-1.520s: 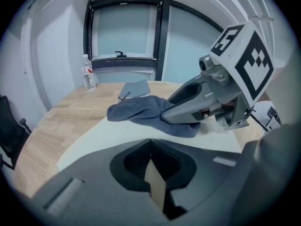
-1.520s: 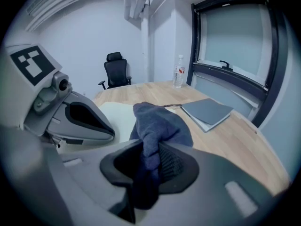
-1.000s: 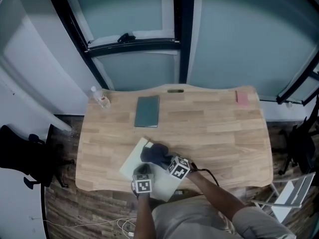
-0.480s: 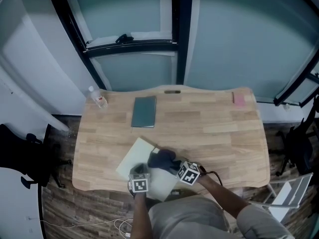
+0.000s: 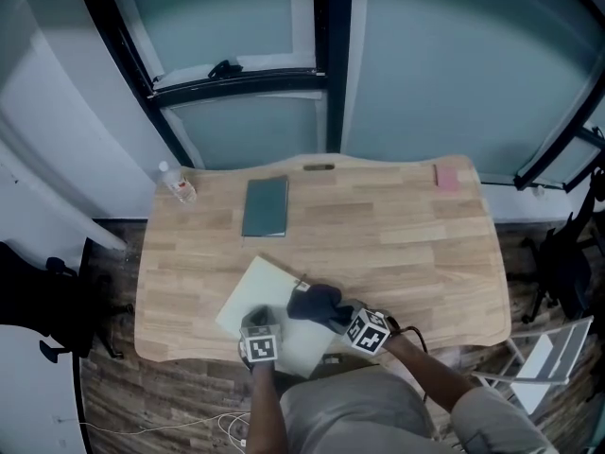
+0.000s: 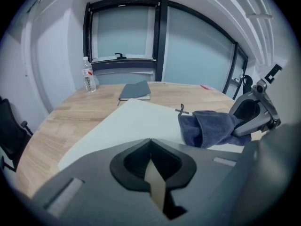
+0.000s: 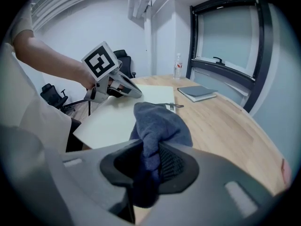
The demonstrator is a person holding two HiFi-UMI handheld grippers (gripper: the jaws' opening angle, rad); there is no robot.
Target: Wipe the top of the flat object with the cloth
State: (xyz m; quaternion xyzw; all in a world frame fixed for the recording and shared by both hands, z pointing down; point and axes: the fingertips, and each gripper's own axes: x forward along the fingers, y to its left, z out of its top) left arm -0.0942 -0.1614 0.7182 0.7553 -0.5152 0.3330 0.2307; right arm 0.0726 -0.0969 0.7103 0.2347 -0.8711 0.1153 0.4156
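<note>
1. Since the earlier head views, the dark blue cloth (image 5: 314, 303) and the right gripper (image 5: 336, 316) have shifted toward the lower right of the frame. They now sit nearer the right-hand edge of the flat white board (image 5: 248, 293). The left gripper (image 5: 256, 323) keeps its place at the board's near edge.
2. Right gripper: the jaws are clenched on a fold of the cloth, which bulges out ahead of them. In the right gripper view the bunched cloth rests on the board's top surface.
3. Left gripper: the jaws are closed on the board's near edge. A thin pale strip of the board shows between them in the left gripper view.
4. Board: it lies flat on the wooden table (image 5: 406, 239) at the lower centre of the head view, turned at an angle to the table's front edge. A small dark clip (image 6: 182, 109) sits at its far edge, just beside the cloth.
5. Background, upper part of the table: a grey-green notebook (image 5: 265, 206) lies left of centre, a clear bottle (image 5: 178, 183) stands at the upper left corner, and a pink object (image 5: 446, 176) lies at the upper right. All three are well apart from the board.
</note>
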